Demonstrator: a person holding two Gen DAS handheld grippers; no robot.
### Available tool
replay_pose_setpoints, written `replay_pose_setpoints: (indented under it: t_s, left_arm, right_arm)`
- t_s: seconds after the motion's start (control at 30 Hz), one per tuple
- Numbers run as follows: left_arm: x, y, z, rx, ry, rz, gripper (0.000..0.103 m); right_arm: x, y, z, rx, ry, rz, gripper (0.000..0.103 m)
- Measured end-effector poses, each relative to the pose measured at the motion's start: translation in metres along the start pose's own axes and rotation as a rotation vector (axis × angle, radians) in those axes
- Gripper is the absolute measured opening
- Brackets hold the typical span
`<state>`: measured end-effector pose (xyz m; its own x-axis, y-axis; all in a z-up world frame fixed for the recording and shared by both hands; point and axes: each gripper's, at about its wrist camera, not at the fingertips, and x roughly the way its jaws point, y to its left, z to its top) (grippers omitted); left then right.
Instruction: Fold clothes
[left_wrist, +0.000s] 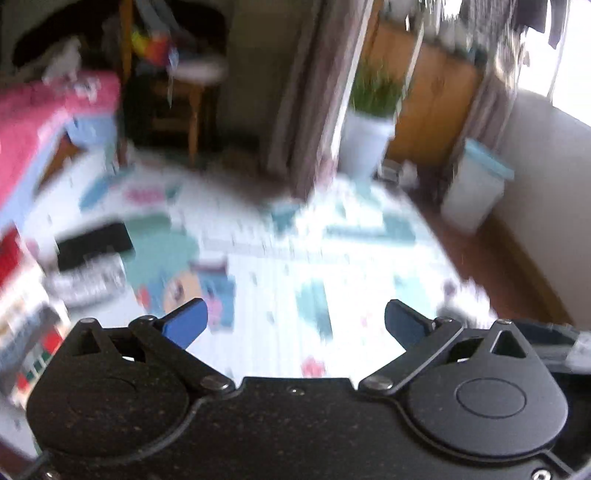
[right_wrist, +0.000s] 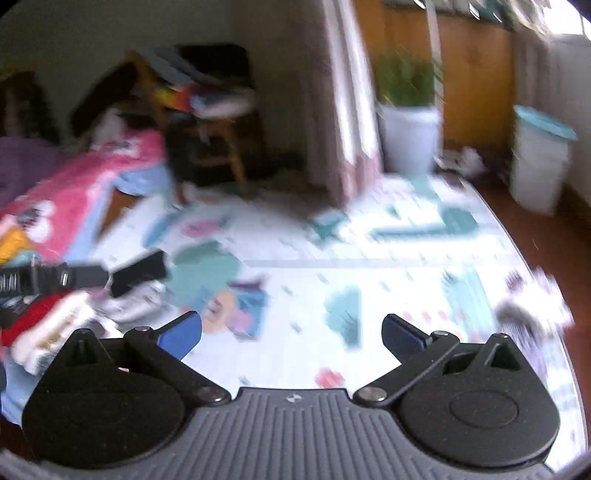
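Both grippers (left_wrist: 295, 323) (right_wrist: 291, 332) gape empty — blurred clothes pile (right_wrist: 55, 325) shows no clear axis.

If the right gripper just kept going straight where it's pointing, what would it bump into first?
Probably the patterned play mat on the floor. The right gripper is open and empty, tilted down at bare mat; the pile of clothes lies off to its left. The blur makes depth uncertain.
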<state>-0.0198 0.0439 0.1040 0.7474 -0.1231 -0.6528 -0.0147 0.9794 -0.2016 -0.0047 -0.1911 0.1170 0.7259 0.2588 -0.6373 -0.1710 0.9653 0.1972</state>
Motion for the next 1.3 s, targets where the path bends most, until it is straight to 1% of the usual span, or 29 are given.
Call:
replay_pose_setpoints:
  t_s: [0.07, 0.1, 0.17, 0.27, 0.37, 0.47, 0.53, 0.67, 0.77, 0.9, 1.03, 1.17, 1.3]
  left_arm:
    - [0.024, -0.006, -0.019, 0.0, 0.08, 0.015, 0.103]
    - [0.034, -0.01, -0.026, 0.006, 0.107, 0.023, 0.103]
    - [0.045, -0.021, -0.033, 0.038, 0.124, 0.038, 0.103]
    - [0.06, -0.035, -0.038, 0.088, 0.146, 0.062, 0.103]
    - [0.073, -0.04, -0.042, 0.13, 0.147, 0.105, 0.103]
    - [0.084, -0.044, -0.048, 0.141, 0.195, 0.111, 0.103]
    - [0.084, -0.051, -0.056, 0.155, 0.211, 0.105, 0.103]
    - [0.085, -0.058, -0.073, 0.185, 0.238, 0.11, 0.103]
    - [0.086, -0.053, -0.081, 0.171, 0.264, 0.123, 0.103]
    - [0.082, -0.045, -0.086, 0.161, 0.255, 0.144, 0.103]
    - [0.078, -0.039, -0.088, 0.169, 0.241, 0.164, 0.103]
    - [0.075, -0.031, -0.09, 0.156, 0.249, 0.154, 0.103]
    - [0.071, -0.026, -0.09, 0.157, 0.238, 0.149, 0.103]
  right_arm:
    - [0.02, -0.021, -0.019, 0.062, 0.065, -0.012, 0.103]
    - [0.03, -0.027, -0.025, 0.095, 0.107, -0.004, 0.103]
    - [0.047, -0.028, -0.035, 0.121, 0.17, 0.02, 0.103]
    - [0.054, -0.026, -0.047, 0.084, 0.183, 0.01, 0.103]
    - [0.059, -0.027, -0.053, 0.091, 0.186, -0.011, 0.103]
    - [0.061, -0.035, -0.056, 0.104, 0.196, -0.045, 0.103]
    - [0.062, -0.041, -0.06, 0.097, 0.206, -0.067, 0.103]
    - [0.065, -0.044, -0.069, 0.09, 0.237, -0.084, 0.103]
    - [0.066, -0.041, -0.076, 0.104, 0.267, -0.077, 0.103]
    - [0.068, -0.034, -0.084, 0.117, 0.303, -0.061, 0.103]
    - [0.07, -0.025, -0.087, 0.115, 0.311, -0.056, 0.103]
    - [0.072, -0.019, -0.087, 0.107, 0.312, -0.056, 0.103]
    - [0.074, -0.014, -0.086, 0.095, 0.317, -0.05, 0.103]
